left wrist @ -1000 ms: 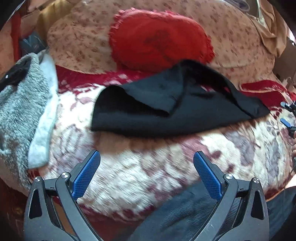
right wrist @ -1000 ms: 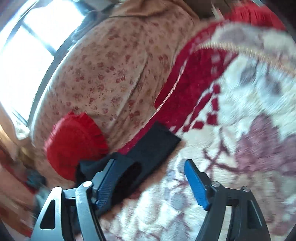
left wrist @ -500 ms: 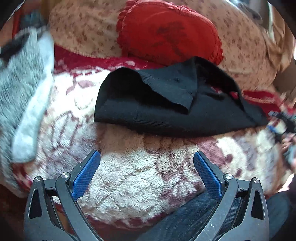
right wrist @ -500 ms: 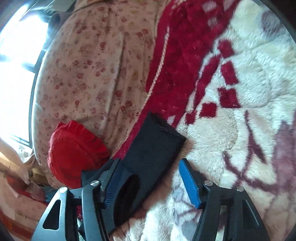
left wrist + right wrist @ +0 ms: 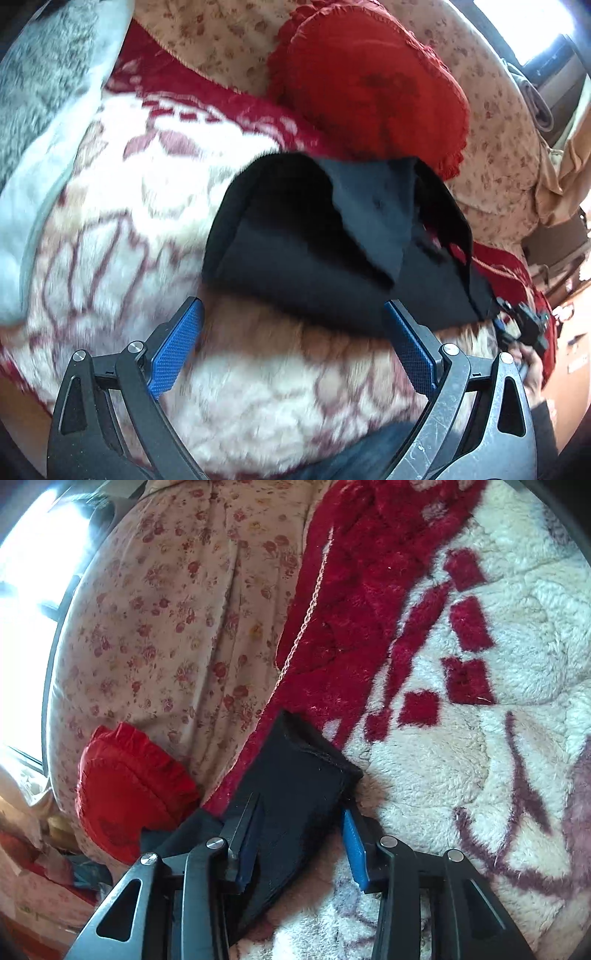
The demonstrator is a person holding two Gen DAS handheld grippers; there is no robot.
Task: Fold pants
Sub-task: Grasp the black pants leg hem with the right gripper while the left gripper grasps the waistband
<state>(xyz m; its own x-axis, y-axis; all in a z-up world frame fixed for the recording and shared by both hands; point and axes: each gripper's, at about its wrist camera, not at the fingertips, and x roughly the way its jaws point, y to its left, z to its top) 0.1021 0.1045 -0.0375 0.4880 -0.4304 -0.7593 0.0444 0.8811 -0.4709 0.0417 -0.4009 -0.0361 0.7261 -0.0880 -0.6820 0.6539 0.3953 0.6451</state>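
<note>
The black pants (image 5: 332, 258) are seen whole only in the left wrist view, lying part-folded on the fleece blanket (image 5: 129, 221), a flap turned over on top, just below the red cushion (image 5: 369, 85). There the left claw (image 5: 291, 347) is held wide open above the blanket at the near edge of the pants, gripping nothing. The right wrist view alone shows the far leg end (image 5: 303, 775) set between the fingers of the right claw (image 5: 299, 845), which is open around the cloth without pinching it. A grey fleece (image 5: 44, 74) is seen at the left edge, and a floral cover (image 5: 166, 609) behind the cushion (image 5: 125, 794). The right claw (image 5: 524, 325) is glimpsed, blurred, at the pants' right end.
</note>
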